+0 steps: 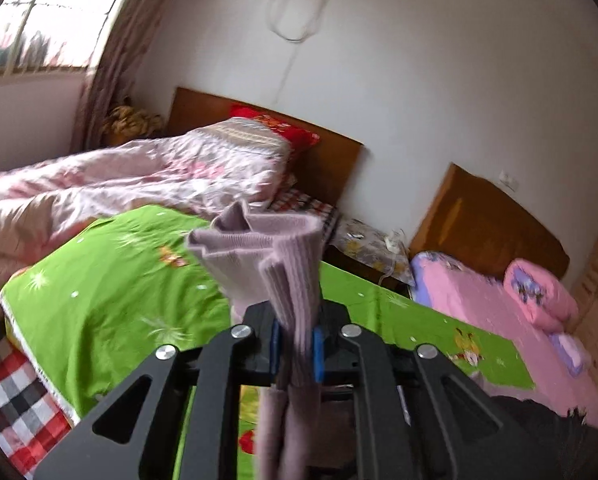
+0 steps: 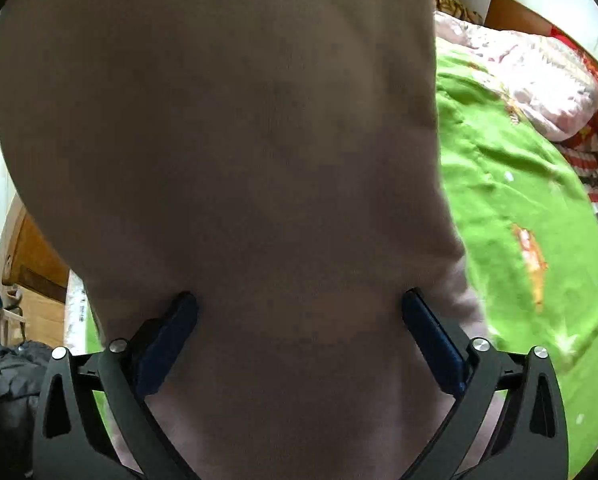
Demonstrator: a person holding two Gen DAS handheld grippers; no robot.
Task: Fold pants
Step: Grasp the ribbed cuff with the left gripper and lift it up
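The mauve knit pants [image 1: 255, 248] hang from my left gripper [image 1: 295, 320], which is shut on a bunched ribbed end, with fabric sticking up above the blue pads and trailing down below them. It is held above the green bedspread [image 1: 111, 280]. In the right wrist view the pants [image 2: 239, 140] fill most of the picture as a broad hanging sheet. My right gripper [image 2: 299, 308] stands wide open with that cloth between its fingers [image 2: 179, 320], and the pads do not pinch it. The green bedspread [image 2: 499, 180] shows to the right.
A crumpled pink quilt [image 1: 119, 176] and a red pillow lie at the head of the bed by a wooden headboard [image 1: 327, 160]. A second bed with a pink sheet [image 1: 479, 308] and a rolled pink blanket [image 1: 539, 296] stands to the right. Dark clothing [image 2: 7, 380] lies low on the left.
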